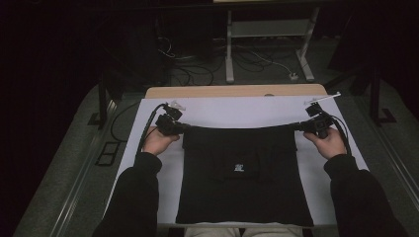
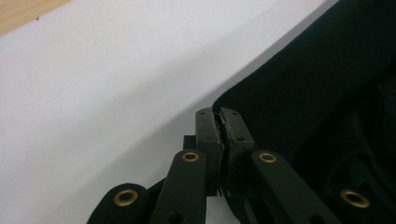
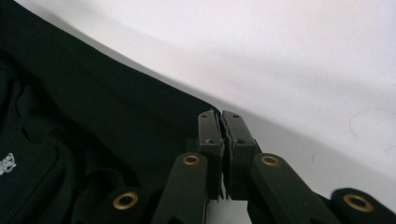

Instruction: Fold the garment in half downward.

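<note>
Over white sheet [image 1: 227, 111], both tools (clamped) stretch seemingly black garment [image 1: 242, 173].

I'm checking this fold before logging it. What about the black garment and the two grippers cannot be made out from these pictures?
- Black garment: its near hem, high view, cut off behind the table's front edge.
- White logo: high view, too small to read; right gripper view, cut by the left edge.
- Left gripper and right gripper: pinched cloth corners, both gripper views, hidden between the shut jaws.
</note>
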`<state>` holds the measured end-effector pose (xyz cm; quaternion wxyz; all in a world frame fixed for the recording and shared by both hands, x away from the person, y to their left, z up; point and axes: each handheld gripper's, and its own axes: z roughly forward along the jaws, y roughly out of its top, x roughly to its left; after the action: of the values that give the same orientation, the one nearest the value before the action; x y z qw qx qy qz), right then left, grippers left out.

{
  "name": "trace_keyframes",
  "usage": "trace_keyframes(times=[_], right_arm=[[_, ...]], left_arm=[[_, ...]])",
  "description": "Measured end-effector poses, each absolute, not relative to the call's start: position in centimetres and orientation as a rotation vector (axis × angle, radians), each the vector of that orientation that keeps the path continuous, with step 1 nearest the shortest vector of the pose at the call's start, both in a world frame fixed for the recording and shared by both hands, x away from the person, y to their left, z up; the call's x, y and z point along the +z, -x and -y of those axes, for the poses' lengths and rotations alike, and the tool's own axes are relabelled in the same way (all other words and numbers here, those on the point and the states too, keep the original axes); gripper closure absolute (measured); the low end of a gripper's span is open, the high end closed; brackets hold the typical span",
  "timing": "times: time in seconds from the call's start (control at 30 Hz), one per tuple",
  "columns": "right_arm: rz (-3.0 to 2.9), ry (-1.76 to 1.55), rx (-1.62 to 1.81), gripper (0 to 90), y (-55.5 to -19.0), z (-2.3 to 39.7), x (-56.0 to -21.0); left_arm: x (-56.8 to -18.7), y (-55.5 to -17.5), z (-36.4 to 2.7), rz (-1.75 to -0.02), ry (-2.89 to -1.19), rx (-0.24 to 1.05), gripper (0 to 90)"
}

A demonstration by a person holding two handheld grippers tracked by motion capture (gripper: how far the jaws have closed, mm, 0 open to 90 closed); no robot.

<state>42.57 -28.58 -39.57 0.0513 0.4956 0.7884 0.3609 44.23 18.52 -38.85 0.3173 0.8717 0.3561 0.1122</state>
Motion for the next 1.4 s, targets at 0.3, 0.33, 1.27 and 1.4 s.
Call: trace_keyframes(times=[0.3,0.33,1.27,1.4], right_arm=[[-2.372,-1.513,1.088,85.7,-44.1,28.5,-38.9],[-2.365,-1.511,1.095,85.7,-44.3,28.5,-38.8],[-2.286,-1.53,1.11,85.4,-47.5,28.4,-40.5],[-2.295,-1.545,1.123,85.3,-47.8,28.5,-41.2]], left_arm=[[-37.6,-45.9,-18.4,-0.956,-2.288,0.32,86.2],[-37.4,-46.0,-18.4,-0.953,-2.288,0.324,86.2],[-38.7,-49.4,-17.8,-1.048,-2.254,0.352,86.1],[-39.4,-49.7,-17.9,-1.07,-2.253,0.336,86.2]])
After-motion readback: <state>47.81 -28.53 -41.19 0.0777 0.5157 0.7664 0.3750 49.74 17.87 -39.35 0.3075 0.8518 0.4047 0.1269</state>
